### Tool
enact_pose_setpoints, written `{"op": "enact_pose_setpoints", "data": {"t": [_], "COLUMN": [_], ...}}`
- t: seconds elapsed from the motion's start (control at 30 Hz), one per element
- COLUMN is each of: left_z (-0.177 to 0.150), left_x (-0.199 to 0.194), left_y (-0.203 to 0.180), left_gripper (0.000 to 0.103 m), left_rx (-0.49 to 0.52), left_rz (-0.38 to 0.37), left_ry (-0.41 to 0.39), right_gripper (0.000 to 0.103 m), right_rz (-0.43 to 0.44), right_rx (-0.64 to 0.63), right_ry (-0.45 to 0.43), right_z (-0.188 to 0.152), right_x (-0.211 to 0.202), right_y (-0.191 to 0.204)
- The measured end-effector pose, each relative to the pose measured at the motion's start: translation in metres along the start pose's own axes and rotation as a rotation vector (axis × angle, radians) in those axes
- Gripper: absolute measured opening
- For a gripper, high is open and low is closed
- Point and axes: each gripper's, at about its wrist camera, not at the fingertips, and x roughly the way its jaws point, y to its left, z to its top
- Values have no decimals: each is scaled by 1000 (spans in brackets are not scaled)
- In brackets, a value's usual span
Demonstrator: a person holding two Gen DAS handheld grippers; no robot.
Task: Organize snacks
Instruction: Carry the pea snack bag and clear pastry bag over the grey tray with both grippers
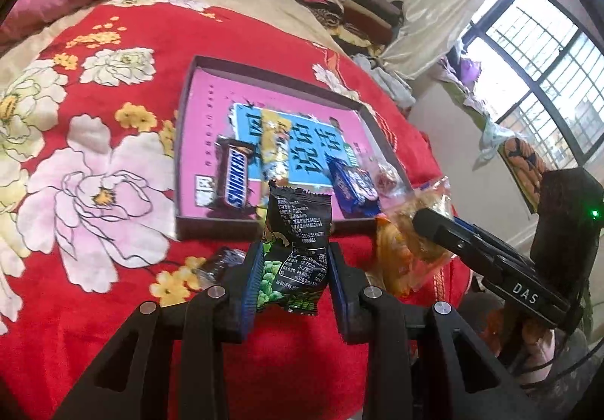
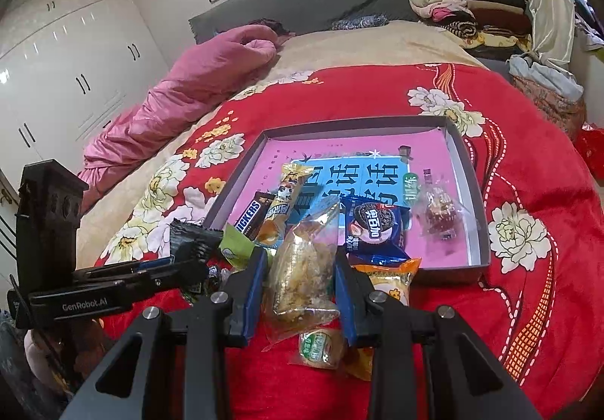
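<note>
Snacks crowd box near edge.

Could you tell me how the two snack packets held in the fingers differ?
The black pea packet in the left gripper is opaque, printed with white text; the clear pastry packet in the right gripper shows its golden contents. The black one is flat, the clear one bulgy. Both are clamped short of the tray.

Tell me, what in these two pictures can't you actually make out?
- Left wrist view: the small dark wrapper on the blanket is half hidden behind the left gripper, which holds the black packet.
- Right wrist view: the clear packet in the right gripper hides part of the round green-labelled snack; its label is too blurred to read.
</note>
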Motion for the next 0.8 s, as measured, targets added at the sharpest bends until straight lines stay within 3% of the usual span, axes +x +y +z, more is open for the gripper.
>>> {"op": "enact_pose_setpoints", "data": {"t": [0.8], "left_z": [12], "left_x": [-32], "left_y": [16], "left_gripper": [34], "left_rx": [-7], "left_rz": [86], "left_ry": [-160], "right_gripper": [35], "right_rz": [-10], "right_rx": [26], "right_ry": [-60], "right_z": [23], "right_x": [1], "right_y": [1]}}
